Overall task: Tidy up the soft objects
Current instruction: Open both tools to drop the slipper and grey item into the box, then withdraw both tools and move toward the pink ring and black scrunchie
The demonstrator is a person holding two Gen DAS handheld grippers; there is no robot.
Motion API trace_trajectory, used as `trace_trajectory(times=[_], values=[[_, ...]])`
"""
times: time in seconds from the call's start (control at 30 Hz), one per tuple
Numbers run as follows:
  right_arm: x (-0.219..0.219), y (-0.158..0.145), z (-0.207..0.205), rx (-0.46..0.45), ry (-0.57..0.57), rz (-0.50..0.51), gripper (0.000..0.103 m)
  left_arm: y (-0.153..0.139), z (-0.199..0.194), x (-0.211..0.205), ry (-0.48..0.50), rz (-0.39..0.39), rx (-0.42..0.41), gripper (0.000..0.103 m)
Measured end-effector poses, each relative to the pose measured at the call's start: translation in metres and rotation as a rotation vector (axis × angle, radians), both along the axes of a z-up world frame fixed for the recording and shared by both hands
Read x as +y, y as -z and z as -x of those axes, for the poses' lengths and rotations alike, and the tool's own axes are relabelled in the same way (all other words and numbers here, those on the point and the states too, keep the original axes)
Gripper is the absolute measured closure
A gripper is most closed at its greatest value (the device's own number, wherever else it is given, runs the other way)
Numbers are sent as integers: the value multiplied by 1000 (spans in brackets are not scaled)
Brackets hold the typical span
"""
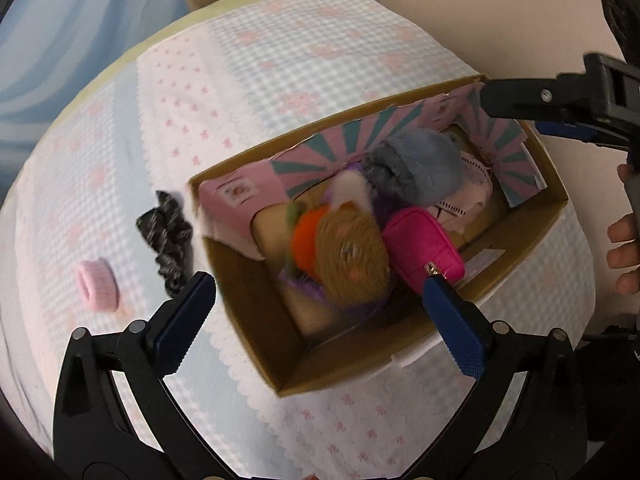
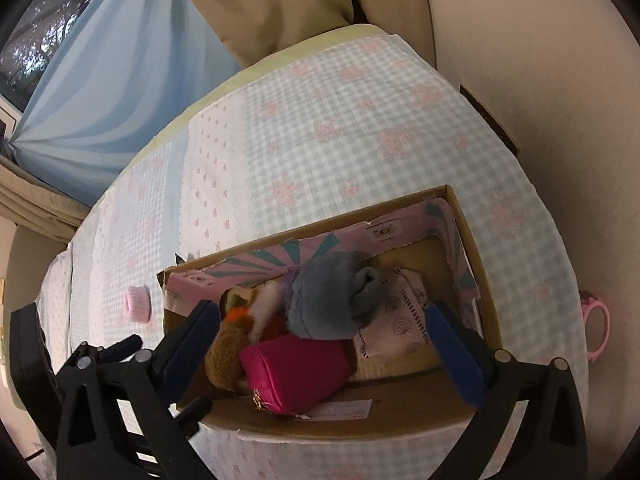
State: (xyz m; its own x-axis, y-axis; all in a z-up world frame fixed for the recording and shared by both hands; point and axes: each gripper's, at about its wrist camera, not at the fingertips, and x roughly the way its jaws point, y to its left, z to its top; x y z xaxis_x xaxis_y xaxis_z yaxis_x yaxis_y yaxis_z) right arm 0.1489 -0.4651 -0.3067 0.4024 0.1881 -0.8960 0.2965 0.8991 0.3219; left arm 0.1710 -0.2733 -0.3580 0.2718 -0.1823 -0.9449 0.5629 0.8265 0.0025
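Your left gripper (image 1: 318, 312) stands wide, its blue pads (image 1: 454, 328) spread over the near end of the cardboard box (image 1: 256, 354), nothing between them but air — the brown plush toy (image 1: 352, 256) lies blurred below, with an orange patch at its side. Your right gripper (image 2: 320, 344) is just as wide, poised over the same box from the other long side; no pad presses on anything.

Inside the box, from your right wrist view: the magenta zip pouch (image 2: 296, 372) leans against the near wall, touching the plush toy on its left. Above both sits a grey furry bundle (image 2: 328, 300), resting partly on a pale printed cloth (image 2: 396, 328) that lies on the box floor. A pink-and-teal striped liner (image 1: 348, 136) covers the far inner wall.

Outside the box, still on the checked bedspread (image 1: 280, 80): a dark patterned scrunchie (image 1: 166, 236) just beside the box's left corner, and a pink knitted ring (image 1: 96, 286) farther left, apart from it. A pink plastic loop (image 2: 598, 324) shows at the bed's right edge — what it is, you cannot tell.

Your fingers (image 1: 624, 256) on the right gripper's handle appear at the left view's right edge.
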Motion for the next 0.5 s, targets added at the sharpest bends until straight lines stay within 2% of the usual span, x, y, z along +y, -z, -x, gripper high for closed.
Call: trace_trajectory(times=[0.2, 0.33, 0.5], values=[[4, -11, 8, -21, -18, 17, 1, -10, 6, 18, -48, 18, 6, 0], [6, -26, 16, -64, -13, 34, 1, -21, 10, 26, -68, 31, -8, 0], [11, -45, 24, -74, -31, 45, 1, -37, 15, 34, -96, 49, -28, 0]])
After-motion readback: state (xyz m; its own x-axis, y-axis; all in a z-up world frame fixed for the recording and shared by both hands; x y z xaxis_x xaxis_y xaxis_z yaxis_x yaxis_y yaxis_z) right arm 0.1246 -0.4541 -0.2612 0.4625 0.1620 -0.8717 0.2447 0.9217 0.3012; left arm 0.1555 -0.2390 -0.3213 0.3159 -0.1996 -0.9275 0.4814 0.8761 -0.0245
